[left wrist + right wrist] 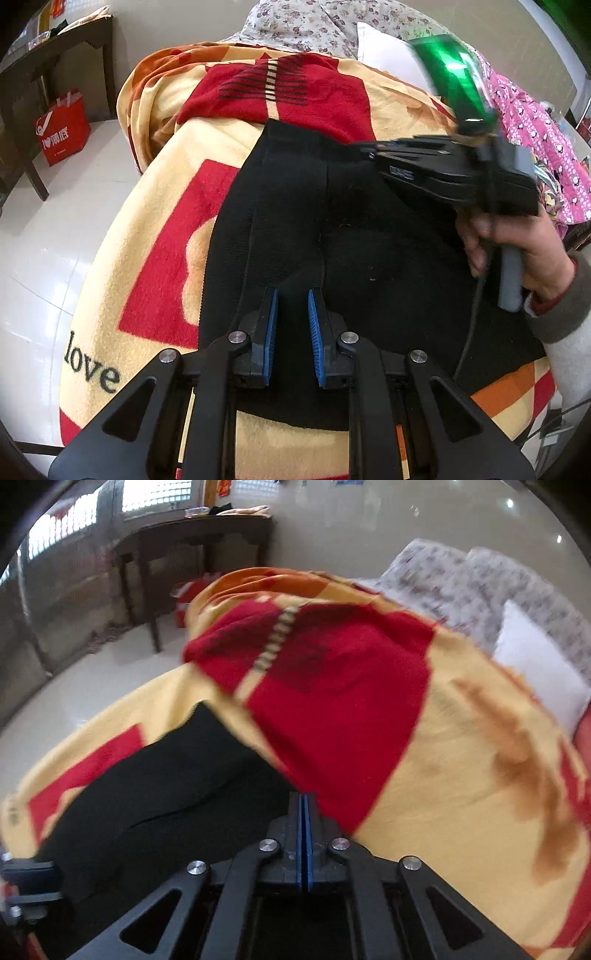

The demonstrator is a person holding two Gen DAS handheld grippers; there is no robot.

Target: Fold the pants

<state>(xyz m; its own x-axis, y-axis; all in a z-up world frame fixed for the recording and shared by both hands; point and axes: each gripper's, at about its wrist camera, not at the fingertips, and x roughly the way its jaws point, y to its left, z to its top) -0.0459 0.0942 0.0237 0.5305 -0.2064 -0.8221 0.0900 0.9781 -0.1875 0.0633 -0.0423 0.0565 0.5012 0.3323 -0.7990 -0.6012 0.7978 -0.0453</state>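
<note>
**Two grippers over one pair of black pants on the bed**

L gripper (293,295): 2 blue-padded fingers (272,321), narrow gap btwn them, tips down at the black pants (295,206). Whether any cloth is pinched in the gap – can't tell; nothing plainly fills it.

R gripper (303,801): its 2 blue pads pressed flat together, nothing visible btwn them. Tips sit right at the pants' edge, where black cloth meets the blanket (443,768). In the left wrist view the same tool comes in from the right, held by 1 hand (524,254) w/ a grey sleeve cuff, green-lit block on top, blurred.

Pants: 1 pair, black knit, lying flat on the blanket near the bed's floor-side edge. Long axis runs away from the L gripper toward the bed's far end; a centre seam runs along the same line. Which end is the waist – can't tell.

Further out: 1 yellow/red/orange blanket w/ the word "love" on it, 1 white pillow (388,51), floral bedding (306,22) behind, pink patterned cloth (532,122) at right. Off the bed: 1 dark wooden table (55,74), 1 red bag (62,127) on the pale tiled floor beside it.
</note>
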